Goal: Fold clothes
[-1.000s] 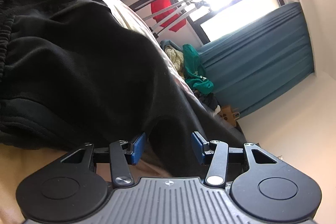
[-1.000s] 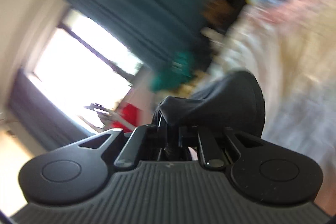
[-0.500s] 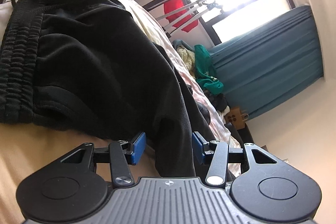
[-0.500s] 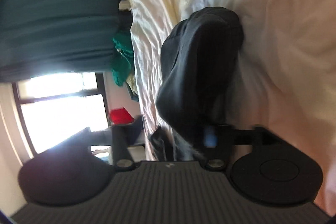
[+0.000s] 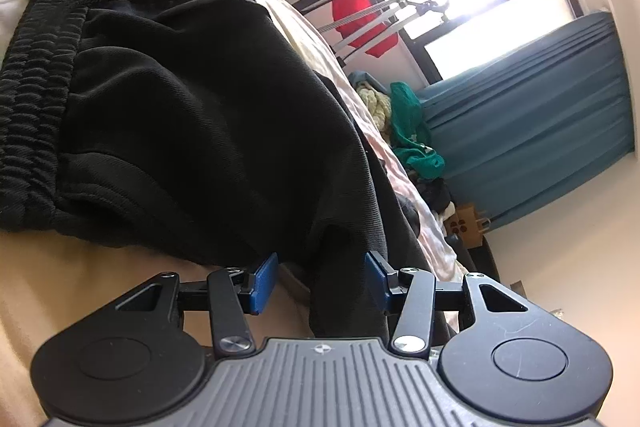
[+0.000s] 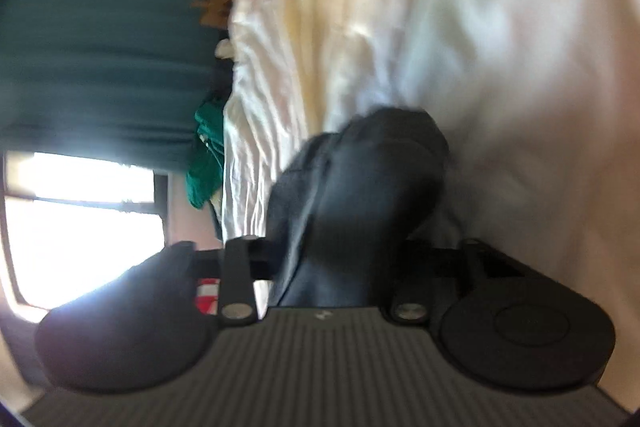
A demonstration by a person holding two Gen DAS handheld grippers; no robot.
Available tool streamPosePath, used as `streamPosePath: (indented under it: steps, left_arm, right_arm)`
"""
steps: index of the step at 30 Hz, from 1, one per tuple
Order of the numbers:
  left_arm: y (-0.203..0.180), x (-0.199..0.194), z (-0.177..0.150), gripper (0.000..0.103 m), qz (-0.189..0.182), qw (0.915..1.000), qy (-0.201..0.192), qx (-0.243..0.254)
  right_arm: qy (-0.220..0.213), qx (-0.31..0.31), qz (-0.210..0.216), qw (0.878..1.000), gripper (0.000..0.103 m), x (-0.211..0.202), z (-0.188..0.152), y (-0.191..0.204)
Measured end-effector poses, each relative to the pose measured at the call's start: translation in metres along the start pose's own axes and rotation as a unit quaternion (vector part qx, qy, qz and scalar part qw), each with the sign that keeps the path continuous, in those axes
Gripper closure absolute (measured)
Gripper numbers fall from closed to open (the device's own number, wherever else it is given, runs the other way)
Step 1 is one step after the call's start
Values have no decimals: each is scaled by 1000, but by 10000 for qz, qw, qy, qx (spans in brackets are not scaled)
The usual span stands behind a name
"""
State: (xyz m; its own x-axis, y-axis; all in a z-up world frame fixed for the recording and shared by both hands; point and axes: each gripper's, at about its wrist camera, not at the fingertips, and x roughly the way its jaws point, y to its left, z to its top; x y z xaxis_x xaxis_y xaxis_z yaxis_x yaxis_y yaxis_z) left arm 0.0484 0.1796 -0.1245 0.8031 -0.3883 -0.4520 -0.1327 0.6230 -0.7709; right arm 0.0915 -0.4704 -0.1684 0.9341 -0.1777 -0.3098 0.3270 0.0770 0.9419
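A pair of black shorts (image 5: 192, 115) with a ribbed elastic waistband (image 5: 28, 99) and a drawstring lies on the bed and fills the left wrist view. My left gripper (image 5: 320, 277) is open, its blue pads apart, with a fold of the black fabric hanging between them untouched. In the blurred right wrist view, a leg of the black shorts (image 6: 360, 199) drapes over my right gripper (image 6: 324, 267) and lies between its spread fingers. The jaws stand wide apart and the fabric hides the pads.
The bed has a pale crumpled sheet (image 6: 460, 47) and a tan cover (image 5: 60, 291). Beyond it are teal curtains (image 5: 532, 115), a bright window, a drying rack with a red garment (image 5: 360, 11), a heap of green and cream clothes (image 5: 408, 123) and a paper bag (image 5: 468, 227).
My right gripper has opened and let go of the shorts leg, which now lies slack across it. My left gripper has drawn back a little, showing more of the waistband.
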Motion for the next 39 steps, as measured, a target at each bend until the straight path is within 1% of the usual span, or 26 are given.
streamPosePath:
  steps: [1, 3, 8, 9, 11, 14, 15, 16, 18, 20, 21, 23, 24, 26, 27, 28, 29, 30, 31, 32, 34, 35, 37, 38, 39]
  left_arm:
    - [-1, 0, 0, 53, 30, 10000, -34, 37]
    - [-2, 1, -1, 53, 90, 9998, -102, 117]
    - [-5, 4, -2, 53, 158, 9994, -117, 290]
    - [-7, 4, -4, 53, 180, 9993, -89, 319]
    - [-11, 4, -9, 53, 222, 9990, -27, 375]
    - [-15, 9, -5, 53, 287, 9987, 12, 422]
    - [-16, 9, -5, 53, 297, 9986, 16, 448]
    - [-17, 14, 1, 53, 306, 9984, 13, 476]
    - [-19, 12, -1, 53, 328, 9981, 12, 514]
    - [-20, 11, -3, 53, 334, 9981, 27, 520]
    - [-21, 7, -5, 53, 329, 9981, 31, 522]
    - [-25, 3, -5, 53, 319, 9979, 26, 561]
    - [-36, 14, -1, 53, 321, 9977, 11, 589]
    - [-38, 8, -2, 53, 319, 9974, -30, 641]
    - [-38, 2, -3, 52, 320, 9973, -49, 666]
    - [-38, -3, -4, 52, 322, 9971, -67, 690]
    - [-39, -7, -4, 52, 319, 9970, -85, 701]
    - [-35, -16, -5, 52, 316, 9970, -105, 697]
    - [-34, -21, -5, 51, 306, 9972, -121, 673]
    - [-33, -25, -5, 50, 296, 9974, -135, 647]
    - [-33, -29, -4, 48, 281, 9979, -169, 563]
    - [-33, -30, -3, 48, 279, 9980, -188, 529]
    - [-32, -38, 0, 42, 316, 9983, -206, 446]
    - [-30, -41, 2, 40, 326, 9986, -196, 372]
    - [-28, -43, 3, 36, 335, 9988, -183, 293]
  right_arm:
    - [-75, -171, 63, 9998, 79, 0, 2, 3]
    - [-226, -514, 188, 9982, 89, -1, 5, 10]
    - [-600, -1365, 500, 9876, 92, -2, 12, 26]
    - [-659, -1517, 499, 9850, 92, -2, 14, 28]
    - [-681, -1731, 86, 9825, 92, -2, 14, 23]
    - [-671, -2135, -844, 9710, 92, 6, 13, 12]
    - [-659, -2112, -1009, 9700, 91, 11, 15, 10]
    - [-688, -1974, -1036, 9724, 90, 8, 17, 7]
    - [-768, -1694, -1080, 9766, 89, 0, 19, 2]
    - [-982, -1417, -1058, 9793, 87, -15, 18, 4]
    - [-996, -1320, -1041, 9807, 86, -23, 16, 7]
    - [-1008, -1190, -996, 9827, 83, -37, 14, 12]
    - [-1025, -1133, -976, 9834, 78, -43, 13, 14]
    - [-1171, -971, -961, 9837, 58, -57, 12, 18]
    - [-1300, -983, -927, 9823, 31, -61, 13, 20]
    - [-1445, -1082, -913, 9793, 11, -67, 13, 21]
    - [-1561, -1220, -931, 9758, 9, -73, 13, 22]
    - [-1574, -1338, -977, 9735, 11, -75, 15, 22]
    - [-1499, -1398, -1060, 9730, 11, -74, 20, 22]
    - [-1420, -1377, -1192, 9730, 11, -76, 23, 19]
    - [-1361, -1057, -1391, 9752, 9, -84, 28, 13]
    - [-1246, -770, -1365, 9797, 9, -89, 28, 9]
    - [-782, -167, -1147, 9902, 11, -95, 26, -1]
    - [-507, 55, -1097, 9927, 11, -95, 22, -4]
    - [-231, 205, -1168, 9927, 11, -95, 17, -8]
